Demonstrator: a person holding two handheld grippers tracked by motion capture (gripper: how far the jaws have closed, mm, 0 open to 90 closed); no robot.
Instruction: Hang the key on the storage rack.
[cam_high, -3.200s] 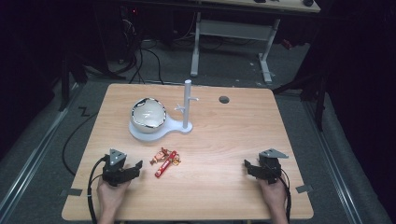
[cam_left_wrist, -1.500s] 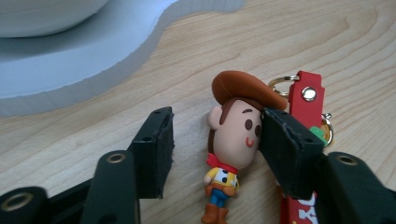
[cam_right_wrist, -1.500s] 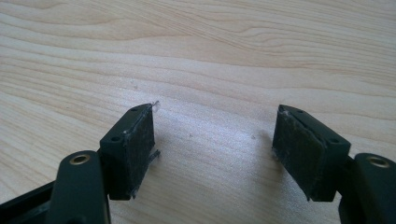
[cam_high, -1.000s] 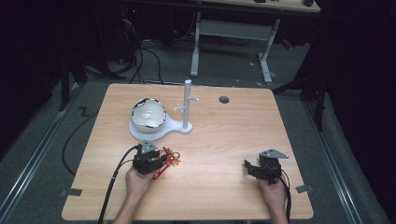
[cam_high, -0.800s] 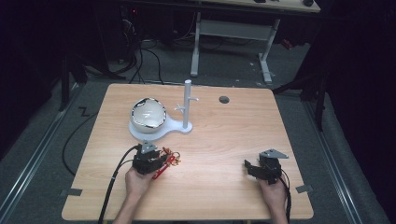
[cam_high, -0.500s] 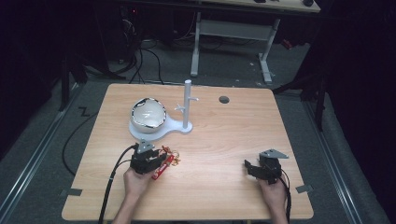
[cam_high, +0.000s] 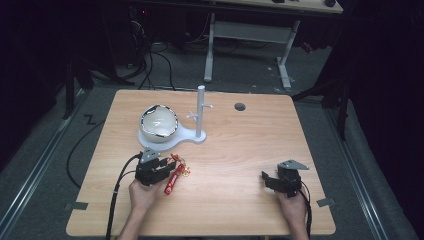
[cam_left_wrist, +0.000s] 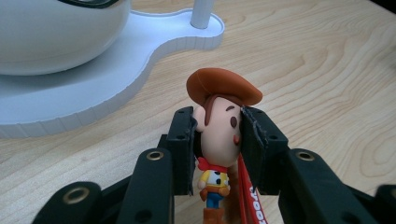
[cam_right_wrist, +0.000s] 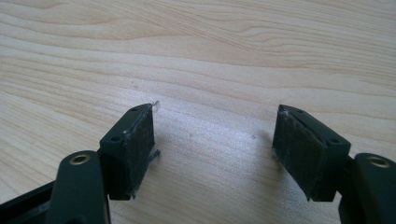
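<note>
A small cowboy figure keychain (cam_left_wrist: 218, 135) with a brown hat and a red strap (cam_high: 172, 179) is between my left gripper's jaws; my left gripper (cam_left_wrist: 217, 140) is shut on the figure's head. In the high view my left gripper (cam_high: 159, 166) is just in front of the white stand's base (cam_high: 185, 136). The white bowl (cam_high: 159, 123) sits on that base, beside the upright white post (cam_high: 201, 112) with small pegs. My right gripper (cam_right_wrist: 215, 140) stands open over bare wood, and it rests near the table's front right (cam_high: 272, 179).
A dark round hole (cam_high: 240, 106) lies in the tabletop behind the post. The wooden table (cam_high: 250, 145) ends close to both hands at the front. Cables trail off the left side to the floor; a white desk frame (cam_high: 250, 35) stands beyond the table.
My left gripper came forward from the front left to the keychain and closed on the figure's head; in the last second it shifted slightly. The right gripper stayed put.
</note>
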